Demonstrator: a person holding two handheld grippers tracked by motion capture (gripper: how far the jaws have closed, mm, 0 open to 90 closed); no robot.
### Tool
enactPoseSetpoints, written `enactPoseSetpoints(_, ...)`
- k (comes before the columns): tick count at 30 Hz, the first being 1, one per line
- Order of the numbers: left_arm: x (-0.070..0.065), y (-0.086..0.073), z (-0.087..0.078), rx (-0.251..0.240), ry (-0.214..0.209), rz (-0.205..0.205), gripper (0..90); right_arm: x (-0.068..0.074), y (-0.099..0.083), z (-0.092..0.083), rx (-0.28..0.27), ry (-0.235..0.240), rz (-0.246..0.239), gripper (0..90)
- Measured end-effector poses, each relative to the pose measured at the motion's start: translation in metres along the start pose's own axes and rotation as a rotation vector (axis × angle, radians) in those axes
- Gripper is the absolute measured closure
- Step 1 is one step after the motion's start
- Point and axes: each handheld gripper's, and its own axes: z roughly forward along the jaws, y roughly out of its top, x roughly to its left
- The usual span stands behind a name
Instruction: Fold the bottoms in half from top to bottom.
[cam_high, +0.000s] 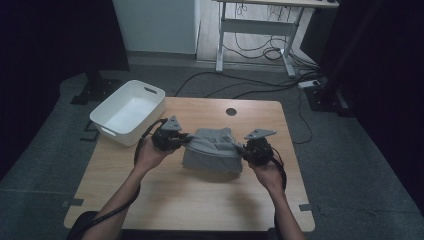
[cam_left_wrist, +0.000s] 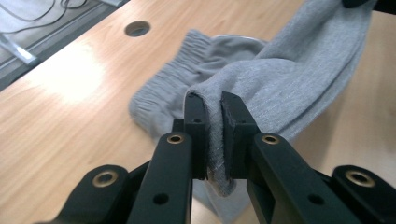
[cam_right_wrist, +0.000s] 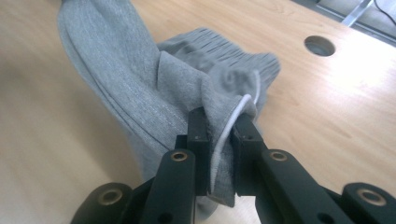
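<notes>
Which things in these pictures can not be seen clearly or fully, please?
- Garment: what kind it is; folded in the high view, and cut by the top edge in both gripper views.
- Waistband: blurred in the right gripper view.
- Bin: the near part of its floor, hidden by its near wall in the high view.
- White cord: its ends, pinched between the right gripper jaws.

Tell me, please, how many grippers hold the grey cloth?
2. The left gripper pinches the cloth at its left edge; the right gripper pinches its right edge, together with a white cord.
</notes>
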Motion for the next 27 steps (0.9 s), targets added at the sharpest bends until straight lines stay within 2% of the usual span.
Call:
enactPoseSetpoints(1,0.008,0.004,0.008,0.015,0.011,-0.01,81.2,-0.006,0.004,0.008,0.005,-0.007,0.006,81.2)
enactPoseSetpoints(2,0.008,0.004,0.008,0.015,0.011,-0.01,81.2,-0.006,0.004,0.008,0.005,-0.007,0.006,81.2)
enactPoseSetpoints(3,0.016,0.007,0.017,0.034,0.021,-0.022,81.1,-0.012,0.006,0.016,0.014,-0.017,0.016,81.1)
enactPoseSetpoints(4,0.016,0.007,0.017,0.034,0.021,-0.022,81.1,-0.016,0.007,0.021,0.017,-0.018,0.029,81.0)
enactPoseSetpoints(5,0.023,0.008,0.028,0.053,0.033,-0.031,81.0,-0.019,0.008,0.025,0.021,-0.018,0.04,81.0)
enactPoseSetpoints(8,0.031,0.008,0.043,0.08,0.054,-0.047,80.7,-0.028,0.009,0.039,0.034,-0.031,0.058,80.7)
enactPoseSetpoints(9,0.031,0.008,0.043,0.08,0.054,-0.047,80.6,-0.031,0.009,0.043,0.036,-0.034,0.068,80.7)
enactPoseSetpoints(10,0.036,0.005,0.054,0.098,0.072,-0.065,80.5,-0.033,0.009,0.048,0.039,-0.037,0.077,80.6)
enactPoseSetpoints(12,0.037,0.003,0.059,0.104,0.083,-0.071,80.4,-0.038,0.008,0.058,0.053,-0.044,0.093,80.5)
enactPoseSetpoints(13,0.04,0.0,0.069,0.114,0.098,-0.086,80.4,-0.04,0.007,0.062,0.057,-0.049,0.101,80.5)
enactPoseSetpoints(14,0.04,0.0,0.069,0.114,0.098,-0.086,80.4,-0.04,0.007,0.062,0.057,-0.049,0.101,80.5)
enactPoseSetpoints(15,0.042,-0.004,0.078,0.131,0.119,-0.087,80.3,-0.045,0.005,0.072,0.064,-0.047,0.125,80.3)
enactPoseSetpoints(18,0.045,-0.009,0.084,0.14,0.13,-0.099,79.2,-0.049,0.001,0.082,0.067,-0.049,0.142,79.9)
enactPoseSetpoints(19,0.048,-0.014,0.091,0.141,0.131,-0.127,78.9,-0.05,0.001,0.085,0.071,-0.047,0.147,79.8)
enactPoseSetpoints(20,0.049,-0.017,0.094,0.144,0.135,-0.138,77.8,-0.051,0.0,0.087,0.072,-0.045,0.151,79.5)
enactPoseSetpoints(22,0.05,-0.02,0.097,0.146,0.148,-0.156,72.6,-0.053,-0.001,0.09,0.074,-0.043,0.158,77.3)
enactPoseSetpoints(23,0.051,-0.021,0.097,0.137,0.167,-0.17,66.9,-0.053,-0.001,0.09,0.071,-0.046,0.157,73.6)
enactPoseSetpoints(24,0.052,-0.02,0.095,0.129,0.196,-0.185,58.1,-0.054,-0.001,0.089,0.068,-0.051,0.157,67.5)
enactPoseSetpoints(25,0.054,-0.02,0.091,0.115,0.207,-0.201,48.5,-0.055,0.0,0.087,0.064,-0.051,0.159,59.3)
enactPoseSetpoints(26,0.054,-0.02,0.091,0.115,0.207,-0.201,42.4,-0.056,0.001,0.084,0.057,-0.055,0.163,52.7)
enactPoseSetpoints(27,0.057,-0.018,0.081,0.086,0.184,-0.228,36.4,-0.056,0.002,0.081,0.049,-0.057,0.167,46.9)
